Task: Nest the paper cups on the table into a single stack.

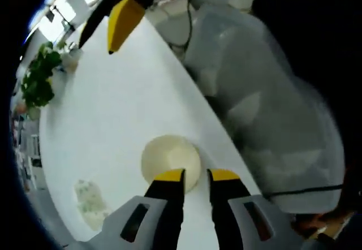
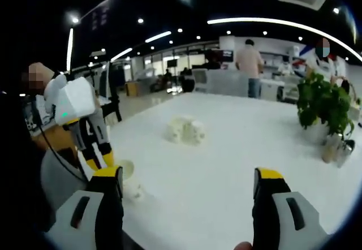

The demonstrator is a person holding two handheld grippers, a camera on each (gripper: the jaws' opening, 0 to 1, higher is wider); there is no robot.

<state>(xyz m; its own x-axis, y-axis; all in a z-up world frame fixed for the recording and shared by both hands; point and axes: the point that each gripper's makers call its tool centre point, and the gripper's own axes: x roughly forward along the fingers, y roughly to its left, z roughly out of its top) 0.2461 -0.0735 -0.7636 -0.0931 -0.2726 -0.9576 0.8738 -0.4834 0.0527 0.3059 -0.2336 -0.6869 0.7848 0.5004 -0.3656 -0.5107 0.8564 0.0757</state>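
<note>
On the white table [image 1: 113,120], near its right edge in the left gripper view, a paper cup [image 1: 169,160] stands with its open mouth facing the camera. The left gripper [image 1: 195,177] hangs just over it, its two yellow-tipped jaws only a narrow gap apart; the left jaw tip overlaps the cup's near rim, while the right tip lies just off the rim to the right. Whether the jaws actually pinch the cup wall I cannot tell. To the near left of the cup a small crumpled whitish lump [image 1: 89,200] lies on the table. At the far left a potted plant [image 1: 38,80] stands by the table edge. A yellow jaw tip of the other gripper [image 1: 123,22] reaches in at the far end of the table.

Seen from the right gripper view, the right gripper [image 2: 189,183] is wide open with nothing between its jaws, held above bare table [image 2: 237,148]. To the left, the left gripper [image 2: 100,160] points down at the cup [image 2: 128,169], which sits close to the table's left edge. Farther off, a cluster of white paper cups [image 2: 185,130] rests near the middle of the table. The plant [image 2: 323,110] stands at the right, and people [image 2: 251,68] stand in the far background under ceiling lights.
</note>
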